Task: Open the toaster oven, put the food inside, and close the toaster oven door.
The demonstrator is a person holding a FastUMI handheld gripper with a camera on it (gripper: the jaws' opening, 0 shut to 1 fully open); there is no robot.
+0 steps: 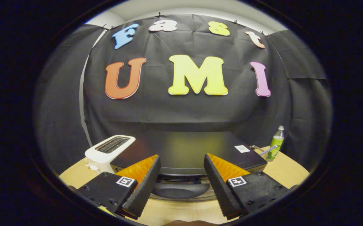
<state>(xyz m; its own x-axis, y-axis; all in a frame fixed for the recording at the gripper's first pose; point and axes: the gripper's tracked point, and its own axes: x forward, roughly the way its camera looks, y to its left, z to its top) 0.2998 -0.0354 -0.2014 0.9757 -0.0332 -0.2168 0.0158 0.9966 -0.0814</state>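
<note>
Black, glossy metal: the toaster oven (184, 150) sits toward the back of the light wood bench (289, 171), its flat top facing up toward the camera and reflecting a dull yellowish glow. A small white sticker (242, 148) lies on the top near its right rear corner.

Jaws (181, 185): wide open, nothing held, nothing touching either finger. The fingers splay apart and frame the oven's front edge. Between them shows the upper part of the oven front with a dark curved handle (181, 190). The handle is just ahead of the fingertips and centred in the gap; no contact with it. Whether the door is shut fully cannot be told from this angle. A strip of bare bench lies between the fingers and the oven front.

Left of the oven, near the bench's left edge: a white two-slot toaster (107, 152), close beside the oven's left side.

Right of the oven, near the bench's right rear edge: a green bottle (275, 144) standing upright with a pale cap, a thin striped stick-like object (267, 150) leaning across in front of it.

No food item identified.
</note>
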